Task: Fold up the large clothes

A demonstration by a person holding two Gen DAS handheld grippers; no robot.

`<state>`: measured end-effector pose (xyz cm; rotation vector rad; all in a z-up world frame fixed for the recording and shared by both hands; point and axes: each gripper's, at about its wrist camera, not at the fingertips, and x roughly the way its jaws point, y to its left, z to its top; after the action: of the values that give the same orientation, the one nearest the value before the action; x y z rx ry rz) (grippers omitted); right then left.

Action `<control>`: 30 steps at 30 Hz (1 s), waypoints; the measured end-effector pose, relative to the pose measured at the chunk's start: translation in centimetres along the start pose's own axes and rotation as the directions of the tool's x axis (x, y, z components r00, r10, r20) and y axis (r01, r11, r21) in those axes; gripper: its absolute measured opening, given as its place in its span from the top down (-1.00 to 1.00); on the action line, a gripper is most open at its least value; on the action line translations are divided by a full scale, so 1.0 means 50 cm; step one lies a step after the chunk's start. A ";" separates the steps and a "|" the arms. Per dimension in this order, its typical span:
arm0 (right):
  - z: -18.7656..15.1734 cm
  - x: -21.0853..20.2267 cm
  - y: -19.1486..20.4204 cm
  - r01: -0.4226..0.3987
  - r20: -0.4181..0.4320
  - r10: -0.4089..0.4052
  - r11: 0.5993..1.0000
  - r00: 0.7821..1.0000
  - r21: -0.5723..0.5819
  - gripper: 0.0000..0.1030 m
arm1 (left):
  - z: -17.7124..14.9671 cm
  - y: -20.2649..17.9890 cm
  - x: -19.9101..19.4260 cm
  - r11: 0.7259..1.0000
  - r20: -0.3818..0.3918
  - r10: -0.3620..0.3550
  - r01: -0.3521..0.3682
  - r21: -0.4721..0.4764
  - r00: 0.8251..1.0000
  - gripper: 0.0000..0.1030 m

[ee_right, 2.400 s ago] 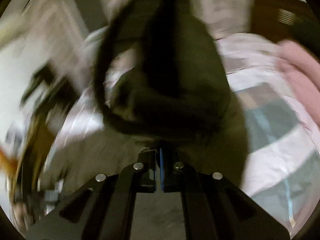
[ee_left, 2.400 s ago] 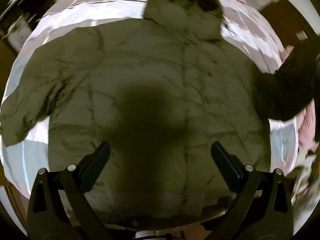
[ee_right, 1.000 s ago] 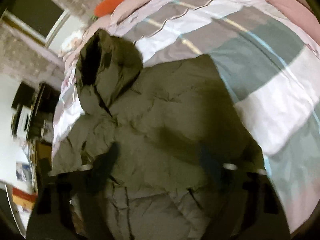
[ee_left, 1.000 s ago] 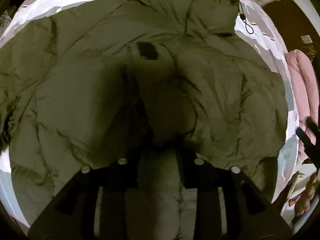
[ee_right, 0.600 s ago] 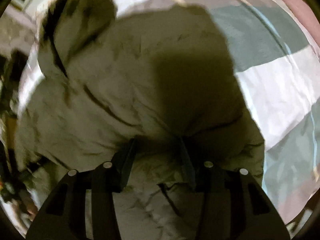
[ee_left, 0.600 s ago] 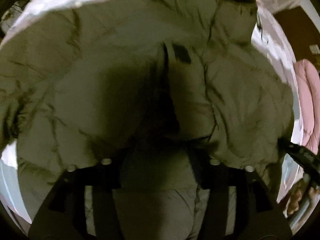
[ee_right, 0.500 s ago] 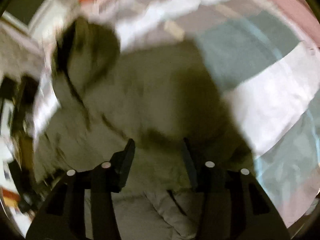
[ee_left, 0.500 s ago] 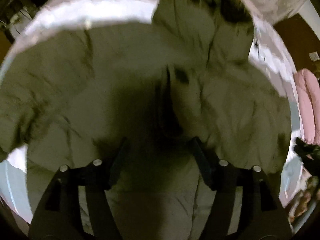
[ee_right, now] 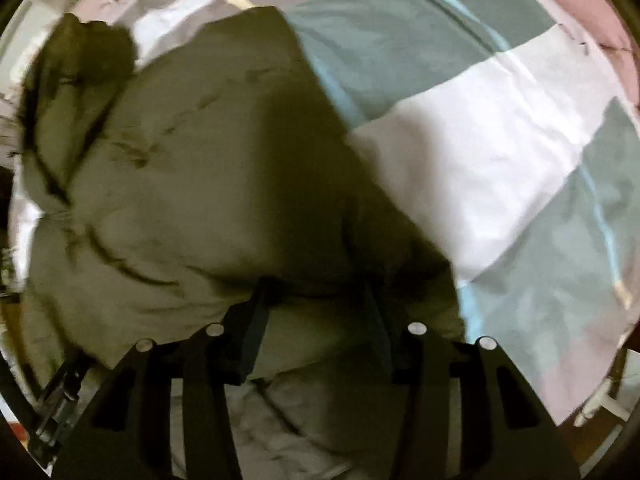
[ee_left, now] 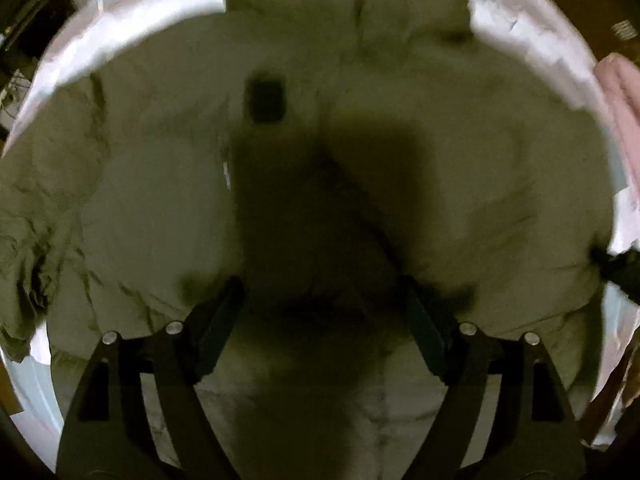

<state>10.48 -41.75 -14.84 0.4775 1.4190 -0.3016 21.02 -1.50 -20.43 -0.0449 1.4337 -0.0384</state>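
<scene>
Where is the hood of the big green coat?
In the right wrist view the hood sits at the upper left, at the far end of the olive puffer coat, lying on the checked bedspread.

A home bedroom: patchwork bedspread, pink blanket alongside.

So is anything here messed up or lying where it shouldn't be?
Nothing stands out. The olive puffer jacket lies partly folded on the checked bedspread, puffy and creased as such coats are. Both the left tool and the right tool hang open over it. The pictures are blurred, so small flaws could be missed.
</scene>
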 end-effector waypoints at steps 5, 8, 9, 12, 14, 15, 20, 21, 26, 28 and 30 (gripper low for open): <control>-0.006 -0.024 0.027 -0.041 0.024 0.042 0.998 0.999 -0.040 0.06 | 0.000 0.156 -0.064 0.956 0.065 -0.141 0.153 -0.252 0.988 -0.80; -0.010 -0.033 0.041 -0.041 0.026 0.042 0.998 0.999 -0.054 0.05 | -0.036 0.326 -0.130 0.847 0.190 -0.081 0.168 -0.504 0.979 -0.93; -0.011 -0.032 0.041 -0.048 0.020 0.049 0.998 0.999 -0.050 0.04 | -0.065 0.401 -0.147 0.774 0.227 -0.062 0.190 -0.604 0.972 -0.94; -0.017 -0.024 0.044 -0.092 -0.014 0.091 0.995 0.996 -0.026 0.04 | -0.183 0.575 -0.163 0.489 0.294 -0.067 0.288 -0.823 0.953 -0.96; -0.020 -0.022 0.053 -0.106 -0.026 0.105 0.994 0.994 -0.019 0.04 | -0.252 0.648 -0.154 0.316 0.319 -0.081 0.328 -0.890 0.944 -0.96; -0.020 -0.021 0.052 -0.110 -0.027 0.109 0.994 0.994 -0.022 0.04 | -0.288 0.688 -0.146 0.232 0.332 -0.079 0.341 -0.911 0.940 -0.96; -0.029 -0.039 0.036 -0.144 -0.040 0.142 0.989 0.989 -0.031 -0.02 | -0.354 0.807 -0.114 0.074 0.338 -0.035 0.340 -0.938 0.941 -0.96; -0.035 -0.042 0.039 -0.165 -0.046 0.164 0.986 0.985 -0.023 -0.18 | -0.363 0.832 -0.105 0.062 0.348 -0.041 0.350 -0.935 0.936 -0.96; -0.068 -0.068 0.066 -0.237 -0.060 0.234 0.970 0.970 -0.058 -0.65 | -0.380 0.873 -0.084 0.042 0.385 -0.008 0.385 -0.922 0.923 -0.45; -0.077 -0.083 0.076 -0.238 -0.036 0.236 0.968 0.971 -0.082 -0.79 | -0.351 0.865 -0.095 0.100 0.407 0.006 0.404 -0.909 0.913 0.38; -0.082 -0.094 0.086 -0.226 -0.016 0.226 0.968 0.974 -0.109 -0.79 | -0.329 0.847 -0.123 0.177 0.454 0.025 0.443 -0.879 0.890 0.81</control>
<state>8.32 -36.40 -9.94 0.5435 1.3617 -0.0381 3.89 40.97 -18.90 -1.3137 0.8026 0.6673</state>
